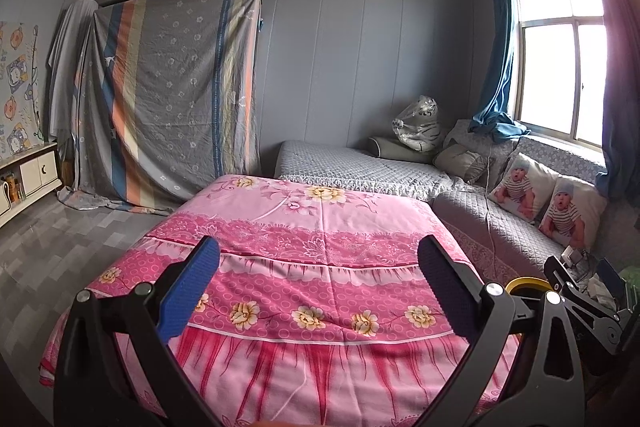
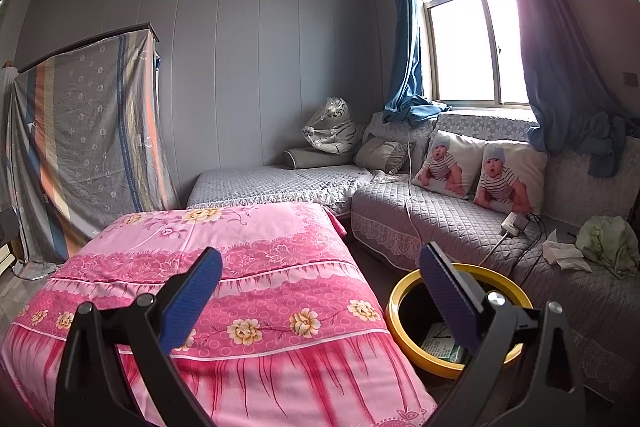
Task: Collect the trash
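A yellow-rimmed trash bin (image 2: 404, 323) stands on the floor between the pink-covered table and the grey sofa, with a greenish paper packet (image 2: 442, 343) inside it. Its rim also shows in the left wrist view (image 1: 524, 283). A crumpled white tissue (image 2: 564, 255) and a light green wad (image 2: 608, 239) lie on the sofa seat at the right. My left gripper (image 1: 320, 287) is open and empty above the pink cloth. My right gripper (image 2: 320, 291) is open and empty, its right finger over the bin. The right gripper also shows in the left wrist view (image 1: 588, 291).
The pink floral cloth (image 2: 224, 267) covers a low table in front. An L-shaped grey quilted sofa (image 2: 440, 223) holds two baby-print pillows (image 2: 480, 171), a white power strip with cables (image 2: 516, 223) and a bagged plush tiger (image 2: 332, 131). A draped wardrobe (image 1: 168, 95) stands at the left.
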`<state>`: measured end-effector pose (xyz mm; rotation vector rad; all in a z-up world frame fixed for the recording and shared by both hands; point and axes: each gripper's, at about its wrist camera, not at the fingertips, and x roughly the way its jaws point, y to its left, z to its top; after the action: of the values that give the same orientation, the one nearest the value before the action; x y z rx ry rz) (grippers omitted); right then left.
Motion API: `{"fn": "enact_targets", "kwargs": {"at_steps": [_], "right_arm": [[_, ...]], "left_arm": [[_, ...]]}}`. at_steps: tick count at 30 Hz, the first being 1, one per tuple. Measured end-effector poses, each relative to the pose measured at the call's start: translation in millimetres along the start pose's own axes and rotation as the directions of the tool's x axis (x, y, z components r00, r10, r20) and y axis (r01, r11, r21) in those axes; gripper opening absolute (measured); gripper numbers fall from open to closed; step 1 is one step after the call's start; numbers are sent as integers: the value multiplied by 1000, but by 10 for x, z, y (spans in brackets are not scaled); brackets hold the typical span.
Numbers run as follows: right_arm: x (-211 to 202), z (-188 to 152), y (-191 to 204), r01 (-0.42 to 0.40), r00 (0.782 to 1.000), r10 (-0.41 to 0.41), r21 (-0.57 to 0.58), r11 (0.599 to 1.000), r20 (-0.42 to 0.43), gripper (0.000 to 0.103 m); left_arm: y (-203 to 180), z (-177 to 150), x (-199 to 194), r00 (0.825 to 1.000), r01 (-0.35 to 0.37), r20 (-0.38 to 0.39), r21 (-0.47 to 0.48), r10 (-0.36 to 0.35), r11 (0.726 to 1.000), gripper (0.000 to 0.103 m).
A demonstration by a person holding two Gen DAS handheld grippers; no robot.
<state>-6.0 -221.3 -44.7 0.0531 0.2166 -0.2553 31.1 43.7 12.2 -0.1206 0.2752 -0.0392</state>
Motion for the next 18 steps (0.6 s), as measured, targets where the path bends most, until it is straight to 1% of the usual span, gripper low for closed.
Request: {"fn": "enact_targets", "kwargs": {"at_steps": [18], "right_arm": [[35, -37, 30, 2, 1000, -2, 4, 1000, -18, 95]], "left_arm": [[-9, -38, 49, 1000, 12, -20, -9, -12, 1000, 95]]}}
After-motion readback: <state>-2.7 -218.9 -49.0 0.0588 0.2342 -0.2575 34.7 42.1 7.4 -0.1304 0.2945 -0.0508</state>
